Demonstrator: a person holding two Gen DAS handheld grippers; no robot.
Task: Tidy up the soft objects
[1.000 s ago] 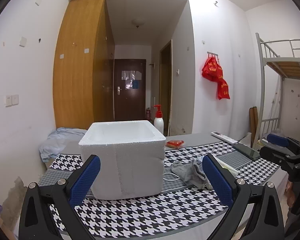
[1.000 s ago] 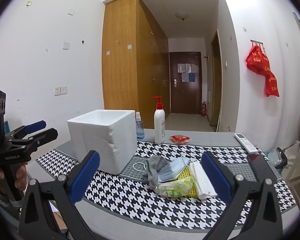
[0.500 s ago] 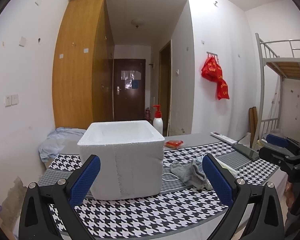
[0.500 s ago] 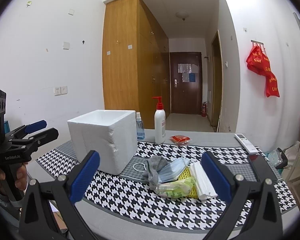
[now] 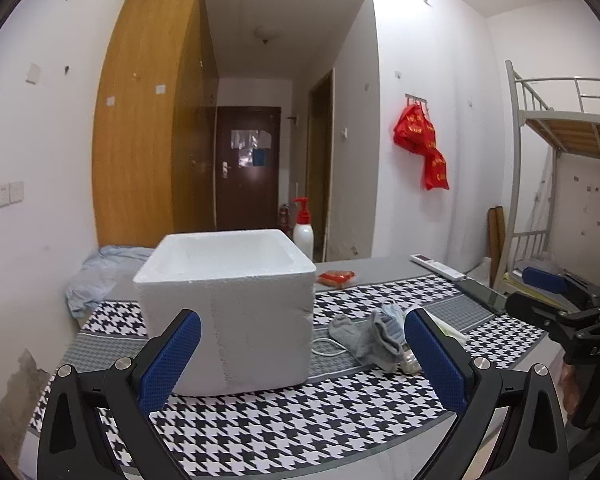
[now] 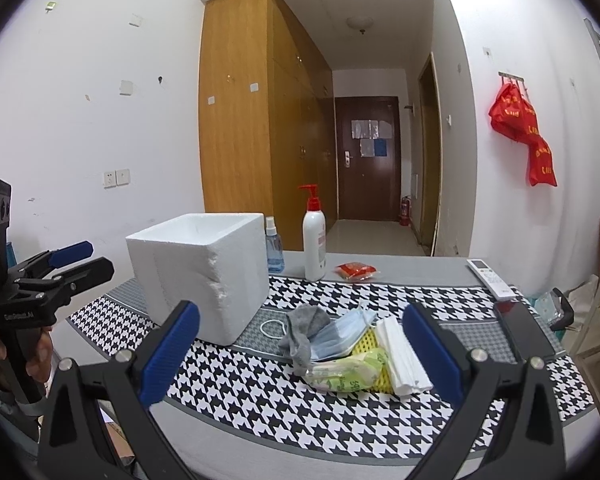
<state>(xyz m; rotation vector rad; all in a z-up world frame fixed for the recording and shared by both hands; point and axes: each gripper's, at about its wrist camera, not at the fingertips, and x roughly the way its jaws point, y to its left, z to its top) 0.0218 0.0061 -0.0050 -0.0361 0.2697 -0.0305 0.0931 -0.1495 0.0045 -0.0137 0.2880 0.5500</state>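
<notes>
Jaws of both grippers gape wide, empty.

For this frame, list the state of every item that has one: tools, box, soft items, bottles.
left tool: open, empty, held above the table edge
right tool: open, empty
foam box: upright, no lid, inside not visible
grey sock: crumpled on the cloth, outside the box
face masks: lying in the pile beside the sock
tissue pack: lying flat
pump bottle: upright
spray bottle: upright, capped
</notes>
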